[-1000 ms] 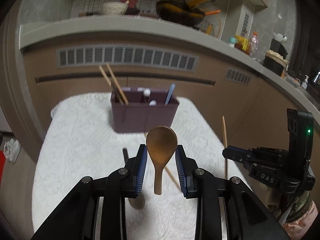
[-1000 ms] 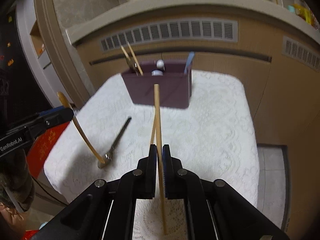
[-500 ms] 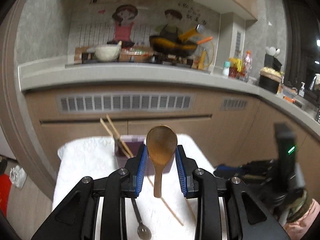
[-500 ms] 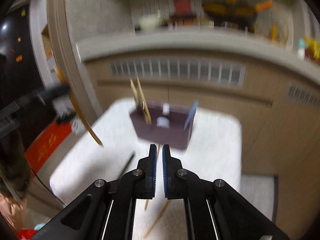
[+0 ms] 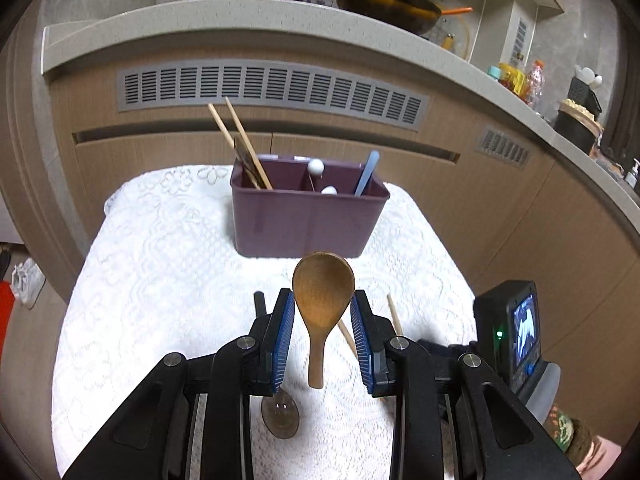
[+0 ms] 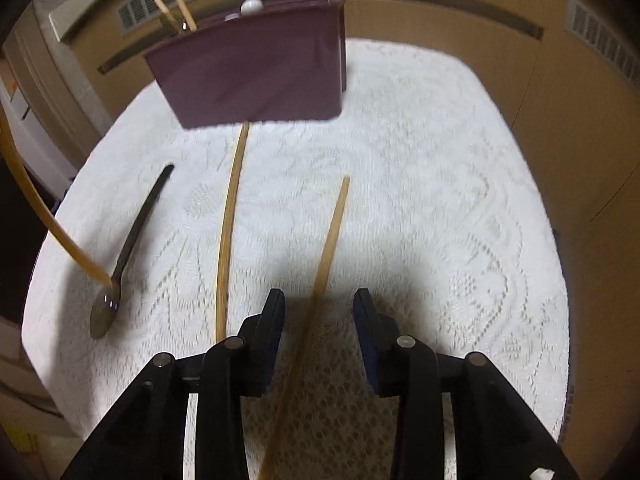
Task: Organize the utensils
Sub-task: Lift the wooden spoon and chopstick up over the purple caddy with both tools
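Left wrist view: the left gripper point(image 5: 323, 322) has its jaws clamped on a wooden spoon point(image 5: 322, 300) at the bowl's edges, short of the purple utensil caddy point(image 5: 308, 216); light, stiff, smooth wood.

Right wrist view: the right gripper point(image 6: 319, 316) jaws are opening, a chopstick point(image 6: 326, 248) lying untouched between them on the lace-covered worktop point(image 6: 440, 200). Thin and slippery, probably best pinched mid-length.

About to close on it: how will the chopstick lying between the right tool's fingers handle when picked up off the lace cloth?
The chopstick looks thin, straight and wooden, so probably stiff and light. It lies flat on the lace cloth, so the pads may struggle to get under it. Gripped near one end, as the right tool now straddles it with jaws opening, it could pivot.
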Demonstrator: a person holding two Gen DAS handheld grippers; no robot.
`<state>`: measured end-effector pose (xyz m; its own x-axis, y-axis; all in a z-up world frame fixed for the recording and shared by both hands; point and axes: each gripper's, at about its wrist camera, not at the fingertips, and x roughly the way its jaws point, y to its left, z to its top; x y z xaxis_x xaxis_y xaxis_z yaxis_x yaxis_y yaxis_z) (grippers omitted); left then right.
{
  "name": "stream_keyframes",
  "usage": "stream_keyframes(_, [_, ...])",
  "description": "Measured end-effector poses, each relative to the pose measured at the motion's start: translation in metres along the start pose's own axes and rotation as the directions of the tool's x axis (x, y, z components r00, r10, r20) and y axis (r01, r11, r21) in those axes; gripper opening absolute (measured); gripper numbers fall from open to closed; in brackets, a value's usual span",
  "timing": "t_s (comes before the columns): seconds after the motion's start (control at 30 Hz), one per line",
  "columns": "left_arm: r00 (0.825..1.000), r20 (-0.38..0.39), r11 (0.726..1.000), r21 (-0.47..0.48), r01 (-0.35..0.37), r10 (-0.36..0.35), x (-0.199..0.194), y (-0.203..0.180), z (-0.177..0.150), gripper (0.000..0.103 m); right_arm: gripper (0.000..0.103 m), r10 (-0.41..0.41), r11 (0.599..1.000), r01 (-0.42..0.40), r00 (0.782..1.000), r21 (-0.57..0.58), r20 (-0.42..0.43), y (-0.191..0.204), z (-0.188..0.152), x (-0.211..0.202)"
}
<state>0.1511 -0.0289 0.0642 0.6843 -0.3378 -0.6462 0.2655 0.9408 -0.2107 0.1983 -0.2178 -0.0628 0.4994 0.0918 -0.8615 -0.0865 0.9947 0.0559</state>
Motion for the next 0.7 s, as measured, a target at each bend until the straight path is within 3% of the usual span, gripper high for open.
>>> stream_keyframes(0.1, [1.000,-0.023,1.000,0.008,0.001,-0.001,0.005,-0.004,-0.004,0.030,0.031,0.009,0.999,-0.009,1.000,-0.032,0.001,0.003,-0.003,0.002])
stream_keyframes(0.13, [1.000,-0.027,1.000,0.013,0.002,-0.002,0.004,-0.004,-0.004,0.030,0.017,0.022,0.999,-0.022,1.000,-0.036,-0.002,0.002,-0.004,0.001])
stream_keyframes(0.2, [0.999,-0.031,1.000,0.015,0.008,-0.008,0.003,-0.006,-0.007,0.030,0.007,0.047,0.999,-0.047,0.999,-0.014,-0.004,-0.002,-0.004,-0.003])
stream_keyframes(0.37, [0.999,-0.041,1.000,0.014,0.014,-0.014,0.000,-0.006,-0.009,0.030,0.006,0.088,0.996,-0.089,0.995,0.031,0.038,-0.011,-0.003,-0.020])
stream_keyframes(0.7, [0.998,-0.054,0.999,-0.031,0.029,-0.031,-0.002,0.010,-0.016,0.030,0.006,0.128,0.991,-0.130,0.981,0.006,0.148,-0.008,0.009,-0.072])
